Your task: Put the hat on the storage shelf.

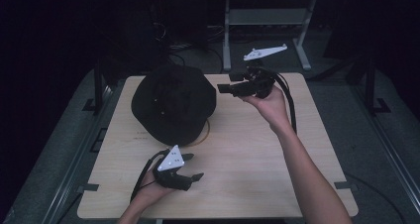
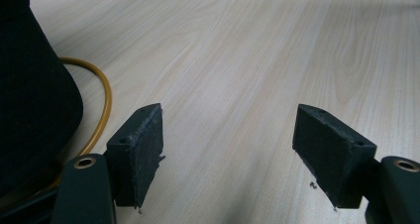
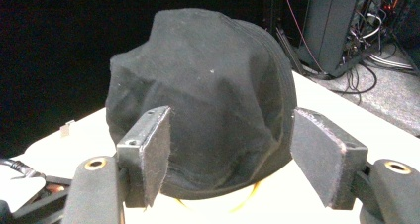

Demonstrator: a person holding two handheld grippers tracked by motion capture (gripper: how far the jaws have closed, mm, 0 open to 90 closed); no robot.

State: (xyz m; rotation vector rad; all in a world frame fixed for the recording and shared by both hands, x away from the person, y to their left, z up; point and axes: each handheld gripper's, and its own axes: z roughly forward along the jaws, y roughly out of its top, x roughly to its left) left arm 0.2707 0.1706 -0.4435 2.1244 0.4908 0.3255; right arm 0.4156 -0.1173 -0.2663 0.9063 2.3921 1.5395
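with its jaws spread and empty, the right claw [image 1: 225, 83] at the black hat's [image 1: 173, 105] three o'clock should clamp the crown squarely.

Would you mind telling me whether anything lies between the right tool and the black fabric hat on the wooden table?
Nothing visible does. The right tool faces the black fabric hat with open jaws and nothing between them; bare light wooden table separates them. A yellow ring peeks from under the hat's edge.
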